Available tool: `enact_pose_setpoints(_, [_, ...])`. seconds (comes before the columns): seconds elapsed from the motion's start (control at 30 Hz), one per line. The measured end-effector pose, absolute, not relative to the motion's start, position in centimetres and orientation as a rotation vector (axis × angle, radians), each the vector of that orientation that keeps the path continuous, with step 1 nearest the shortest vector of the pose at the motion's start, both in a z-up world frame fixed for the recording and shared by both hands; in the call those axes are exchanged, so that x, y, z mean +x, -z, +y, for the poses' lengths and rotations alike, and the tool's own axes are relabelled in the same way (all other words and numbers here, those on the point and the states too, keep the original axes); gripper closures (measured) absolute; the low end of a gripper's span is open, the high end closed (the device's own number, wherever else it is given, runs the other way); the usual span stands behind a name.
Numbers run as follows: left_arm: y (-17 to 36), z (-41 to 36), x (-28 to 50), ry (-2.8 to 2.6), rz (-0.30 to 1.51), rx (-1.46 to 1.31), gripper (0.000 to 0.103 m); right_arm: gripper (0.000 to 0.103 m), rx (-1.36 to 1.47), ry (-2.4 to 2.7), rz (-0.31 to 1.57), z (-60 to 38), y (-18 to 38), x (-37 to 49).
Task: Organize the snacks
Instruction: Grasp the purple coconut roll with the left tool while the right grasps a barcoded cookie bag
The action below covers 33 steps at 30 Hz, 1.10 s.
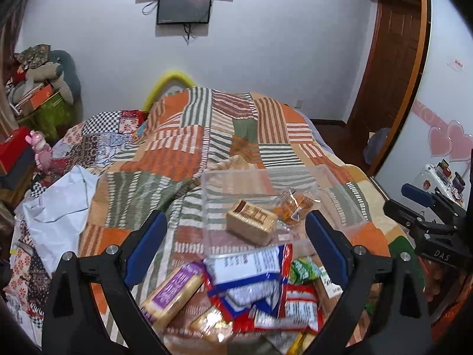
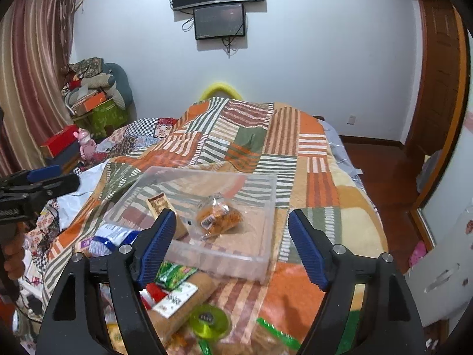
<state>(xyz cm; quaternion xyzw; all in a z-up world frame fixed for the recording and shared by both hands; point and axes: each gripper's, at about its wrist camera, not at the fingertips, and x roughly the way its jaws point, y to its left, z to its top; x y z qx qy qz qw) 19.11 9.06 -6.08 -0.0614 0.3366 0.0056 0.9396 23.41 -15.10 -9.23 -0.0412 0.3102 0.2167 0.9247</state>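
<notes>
Right now your left hand-held gripper [image 1: 235,250] and right hand-held gripper [image 2: 232,244] are both spread wide, holding nothing. Mid-frame, the clear tray [image 1: 207,207] on the bed [image 1: 183,153] holds a biscuit pack [image 1: 251,222] and an orange bag [image 1: 292,204]; loose snacks [image 1: 251,290] fill the lower frame.

The clear bin [image 2: 267,207] stands open-topped, its right half bare. A snack pile [image 1: 251,290] crowds its near wall; the quilt [image 2: 325,177] beyond lies free.

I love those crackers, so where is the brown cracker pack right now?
The cracker pack lies inside the clear box on the quilt, just left of the orange snack bag, beyond the loose snack pile.
</notes>
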Motion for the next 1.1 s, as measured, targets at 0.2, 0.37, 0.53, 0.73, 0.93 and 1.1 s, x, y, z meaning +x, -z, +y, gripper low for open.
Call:
enact_pose_setpoints(0.2, [6.6, 10.9, 16.3, -0.054, 0.699, -0.129, 0.007, 0.025, -0.064, -0.42, 0.655, -16.3, 9.7, 21.7])
enact_pose_setpoints(0.37, [8.5, 12.6, 14.7, -0.095, 0.744, -0.128, 0.007, 0.023, -0.077, -0.382, 0.68, -17.1, 10.8, 20.5])
enact_pose_setpoints(0.53, [11.4, 13.8, 13.7, -0.13, 0.8, -0.115, 0.007, 0.023, -0.076, -0.345, 0.757, -18.0, 13.1, 19.9])
enact_pose_setpoints(0.73, [15.1, 15.3, 13.3, -0.142, 0.87, -0.166, 0.007, 0.023, -0.046, -0.306, 0.857, -20.0, 15.6, 18.7])
enact_pose_setpoints(0.93, [17.6, 16.5, 14.3, -0.153, 0.916, -0.183, 0.007, 0.023, -0.034, -0.304, 0.94, -20.6, 17.9, 18.0])
enact_pose_setpoints(1.1, [19.0, 17.0, 16.0, -0.164, 0.938, -0.177, 0.007, 0.023, -0.033, -0.317, 0.95, -19.6, 18.5, 18.7])
